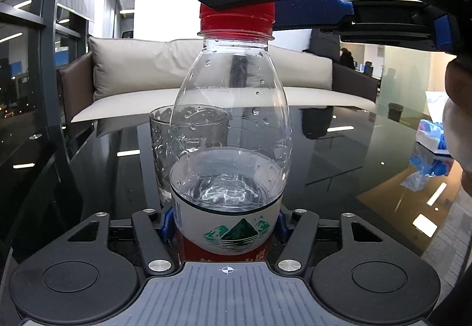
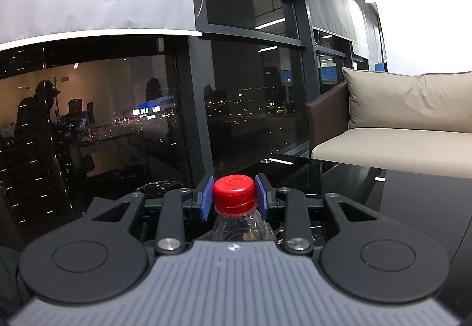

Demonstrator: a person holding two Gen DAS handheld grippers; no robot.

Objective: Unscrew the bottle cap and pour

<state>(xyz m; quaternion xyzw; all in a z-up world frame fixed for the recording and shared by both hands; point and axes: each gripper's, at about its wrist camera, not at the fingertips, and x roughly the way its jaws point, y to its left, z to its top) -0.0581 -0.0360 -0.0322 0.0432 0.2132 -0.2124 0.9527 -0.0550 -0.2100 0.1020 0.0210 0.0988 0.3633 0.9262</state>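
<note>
A clear plastic bottle (image 1: 230, 107) about a third full of water stands upright on the black glass table (image 1: 339, 172). My left gripper (image 1: 225, 225) is shut on its white labelled lower body. The red cap (image 1: 236, 20) sits on the neck. My right gripper (image 2: 234, 197) comes in from the right at cap height, its blue pads (image 2: 207, 199) on both sides of the red cap (image 2: 234, 193), shut on it. An empty clear glass (image 1: 160, 148) stands just behind the bottle on the left.
A beige sofa (image 1: 206, 72) stands behind the table. A blue and white tissue pack (image 1: 433, 137) lies on the table at the right. Dark windows (image 2: 118, 119) line the left side. The table's far edge (image 2: 324, 160) is near the sofa.
</note>
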